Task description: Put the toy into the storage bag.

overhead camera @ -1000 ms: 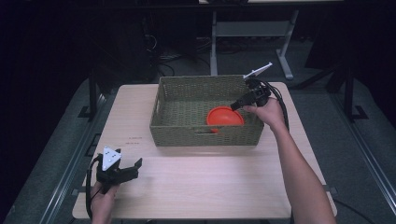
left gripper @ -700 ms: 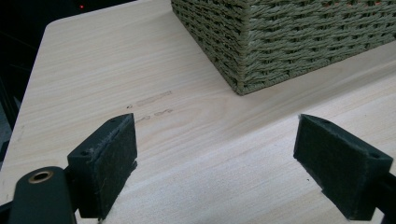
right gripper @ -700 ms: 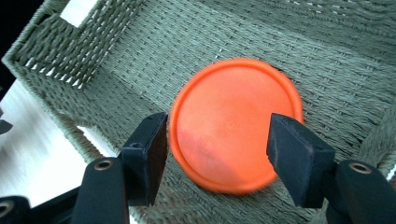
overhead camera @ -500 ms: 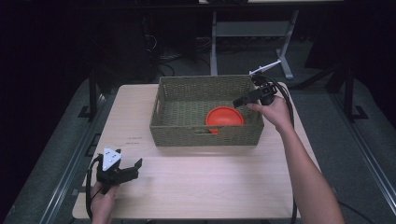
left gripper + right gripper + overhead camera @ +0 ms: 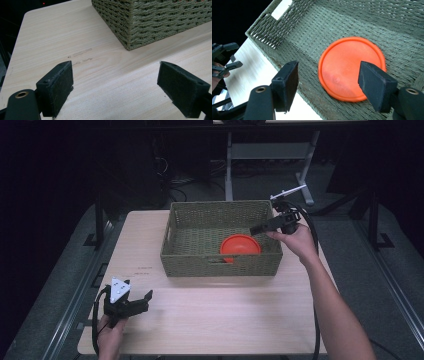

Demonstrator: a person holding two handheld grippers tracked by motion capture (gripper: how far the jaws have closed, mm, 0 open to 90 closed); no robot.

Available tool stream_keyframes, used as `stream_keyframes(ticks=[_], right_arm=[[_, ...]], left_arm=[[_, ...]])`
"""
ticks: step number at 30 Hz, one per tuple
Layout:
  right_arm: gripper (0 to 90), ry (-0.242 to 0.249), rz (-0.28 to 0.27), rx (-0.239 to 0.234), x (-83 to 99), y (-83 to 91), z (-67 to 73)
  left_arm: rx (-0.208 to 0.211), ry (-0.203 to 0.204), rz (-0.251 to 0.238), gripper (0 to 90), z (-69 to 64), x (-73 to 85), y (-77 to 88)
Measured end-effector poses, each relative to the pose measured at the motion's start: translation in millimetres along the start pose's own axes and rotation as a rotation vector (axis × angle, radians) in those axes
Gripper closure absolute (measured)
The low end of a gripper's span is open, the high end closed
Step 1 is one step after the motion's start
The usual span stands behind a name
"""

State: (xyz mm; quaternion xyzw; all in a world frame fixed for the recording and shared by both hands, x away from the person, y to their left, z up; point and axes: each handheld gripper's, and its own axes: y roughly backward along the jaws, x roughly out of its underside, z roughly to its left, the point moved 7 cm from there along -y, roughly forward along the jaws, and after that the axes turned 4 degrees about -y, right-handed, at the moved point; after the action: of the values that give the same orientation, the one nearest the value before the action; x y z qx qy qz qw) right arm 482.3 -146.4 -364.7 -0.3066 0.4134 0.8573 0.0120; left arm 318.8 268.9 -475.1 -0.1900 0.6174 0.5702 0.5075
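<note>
An orange disc [image 5: 240, 245] [image 5: 351, 67] lies flat on the floor of the green woven basket [image 5: 220, 212] [image 5: 332, 22], near its front right corner. My right gripper [image 5: 262, 226] [image 5: 329, 87] hovers over the basket's right rim, above the disc, open with nothing between its jaws. My left gripper [image 5: 139, 302] [image 5: 115, 87] rests low over the table's front left corner, open and empty, pointing toward the basket's near corner [image 5: 130, 37].
The wooden table [image 5: 210, 320] [image 5: 50, 37] carries the basket at its far middle. Faint pencil marks [image 5: 81, 53] lie on the wood ahead of the left gripper. Beyond the table stand a white metal stand [image 5: 265, 150] and dark floor with cables.
My right gripper has lifted and drawn back to the right, from down by the disc to above the basket's right rim. The disc stays in the basket. The left gripper has not moved.
</note>
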Motion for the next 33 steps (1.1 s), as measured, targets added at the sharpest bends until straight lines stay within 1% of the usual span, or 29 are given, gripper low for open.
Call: stream_keyframes(ticks=[7, 14, 15, 17, 24, 26, 29, 33], right_arm=[[30.0, 0.004, -0.008, -0.009, 3.5, 4.0, 1.0], [28.2, 0.013, -0.015, -0.023, 8.1, 7.7, 4.3], [27.8, 0.013, -0.01, -0.024, 9.4, 8.2, 4.6], [27.5, 0.018, -0.01, -0.021, 10.6, 9.3, 4.9], [27.2, 0.032, -0.019, -0.03, 13.2, 13.3, 8.1], [27.0, 0.037, -0.021, -0.032, 14.4, 15.2, 9.2], [26.8, 0.037, -0.021, -0.034, 16.5, 17.5, 10.3], [26.5, 0.045, -0.025, -0.041, 20.6, 20.5, 12.0]], left_arm=[[-0.003, 0.004, 0.001, 12.8, 0.8, 0.2, 0.0], [-0.002, -0.005, -0.003, 12.8, 0.3, -0.1, 0.5], [-0.002, -0.004, -0.002, 12.8, 0.5, 0.0, 0.7], [-0.004, -0.002, 0.0, 12.8, 1.0, 0.2, 0.7], [0.0, -0.003, 0.0, 12.8, 0.3, 0.4, 0.3], [-0.004, 0.004, 0.002, 12.8, 0.9, 0.5, 0.4], [-0.004, -0.004, 0.003, 12.8, 1.1, 0.4, 0.8], [-0.002, -0.005, 0.002, 12.8, 0.6, 0.5, 0.6]])
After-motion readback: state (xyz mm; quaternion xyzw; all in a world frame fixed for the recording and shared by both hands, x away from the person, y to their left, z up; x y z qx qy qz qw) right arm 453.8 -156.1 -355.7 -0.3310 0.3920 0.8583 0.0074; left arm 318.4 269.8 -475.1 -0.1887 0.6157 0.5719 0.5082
